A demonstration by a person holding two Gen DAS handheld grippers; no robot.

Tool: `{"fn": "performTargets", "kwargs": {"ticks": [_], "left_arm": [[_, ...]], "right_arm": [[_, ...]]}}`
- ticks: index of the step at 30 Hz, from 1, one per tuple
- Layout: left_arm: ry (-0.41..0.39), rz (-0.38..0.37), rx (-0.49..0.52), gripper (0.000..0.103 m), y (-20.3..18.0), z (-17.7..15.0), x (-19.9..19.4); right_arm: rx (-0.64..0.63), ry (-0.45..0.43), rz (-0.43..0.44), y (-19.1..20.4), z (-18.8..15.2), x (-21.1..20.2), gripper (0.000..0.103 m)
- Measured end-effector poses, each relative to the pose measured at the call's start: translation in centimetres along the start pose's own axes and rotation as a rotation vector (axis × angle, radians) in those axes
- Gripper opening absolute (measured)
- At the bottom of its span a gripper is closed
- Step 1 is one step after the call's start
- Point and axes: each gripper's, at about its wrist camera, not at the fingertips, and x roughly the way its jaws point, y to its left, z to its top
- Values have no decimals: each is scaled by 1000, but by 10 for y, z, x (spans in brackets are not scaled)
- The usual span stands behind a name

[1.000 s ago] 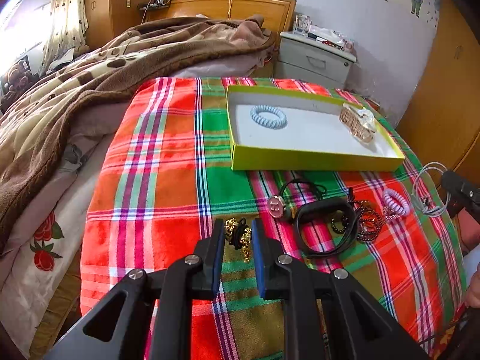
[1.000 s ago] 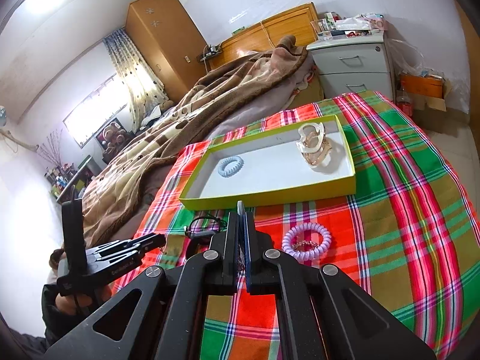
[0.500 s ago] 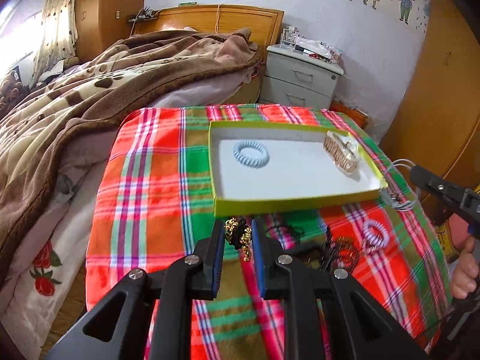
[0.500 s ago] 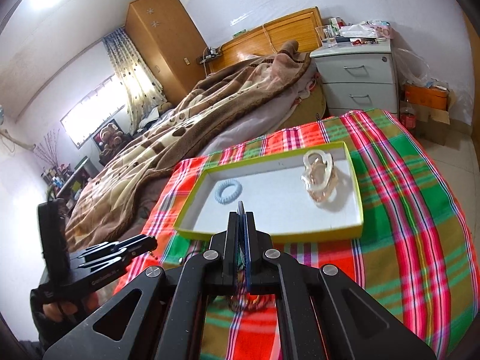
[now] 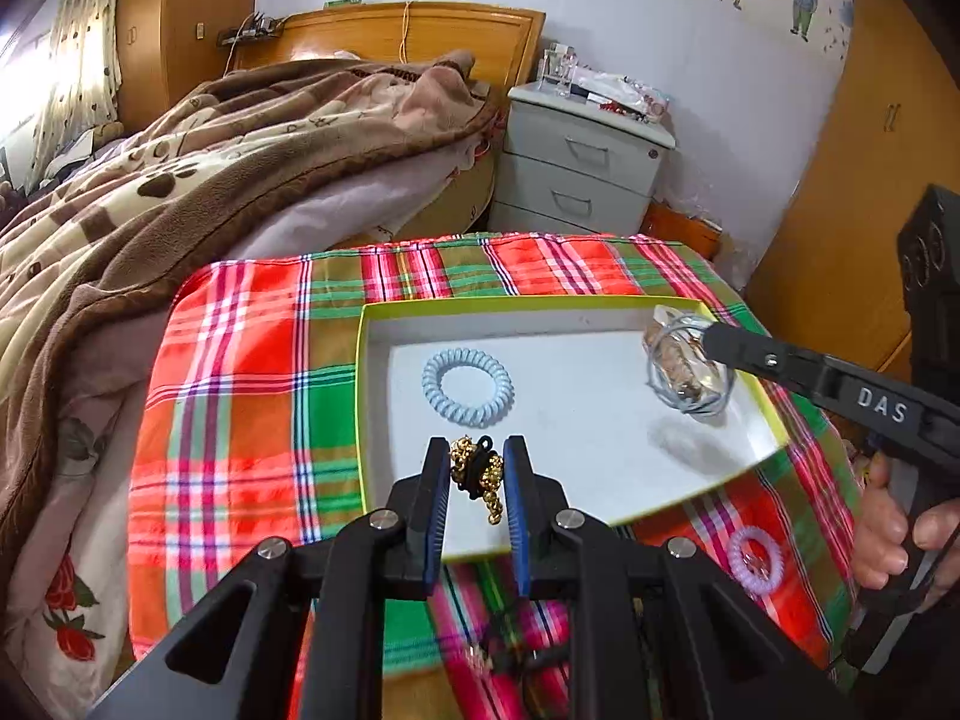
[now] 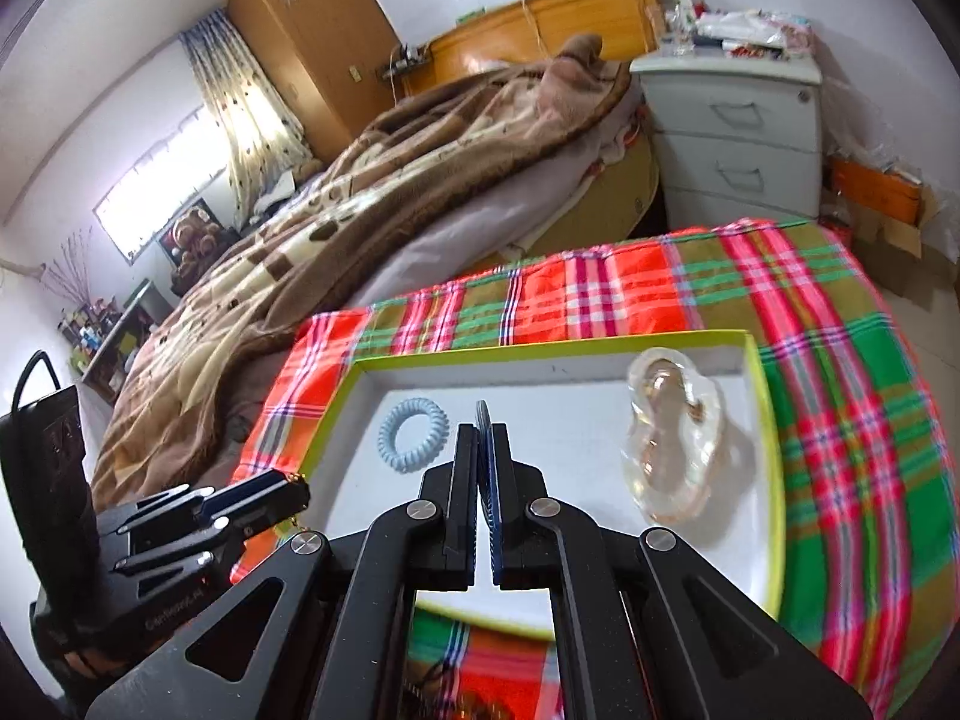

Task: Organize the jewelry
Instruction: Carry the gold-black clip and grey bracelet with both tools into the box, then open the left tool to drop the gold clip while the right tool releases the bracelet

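Note:
My left gripper (image 5: pixel 477 468) is shut on a gold bead chain with a black band (image 5: pixel 480 471) and holds it over the near-left part of the yellow-rimmed white tray (image 5: pixel 576 306). My right gripper (image 6: pixel 483 420) is shut on a thin silvery wire loop (image 5: pixel 690 384), which hangs over the tray's right side in the left wrist view. A pale blue coil hair tie (image 5: pixel 468 387) and a clear bag with a rose-gold piece (image 6: pixel 672 444) lie in the tray.
A lilac coil tie (image 5: pixel 755 558) and dark jewelry (image 5: pixel 516 660) lie on the plaid cloth (image 5: pixel 240 390) in front of the tray. A bed with a brown blanket (image 5: pixel 180 180) is left, a grey nightstand (image 5: pixel 582 162) behind.
Both grippers have risen and moved forward over the tray, each carrying its piece. The wire loop now hangs above the tray's right side.

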Motion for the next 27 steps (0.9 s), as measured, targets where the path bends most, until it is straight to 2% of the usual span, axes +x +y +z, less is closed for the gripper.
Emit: {"fn": "performTargets", "kwargs": {"ticks": [3,13,19,27], "left_arm": [[16,-5,-6,19,0,5,14],[56,15,-10,19,6,7,42],[80,26,-19,19,9,6,53],[87,40,-24,21,11,5,60]], "right_arm": [[-15,33,-3,2,8,18,3],[18,123,78,2,26,64,3],[17,142,27,-7,30,75,3],[-64,157,-145,-11,28,86,3]]}}
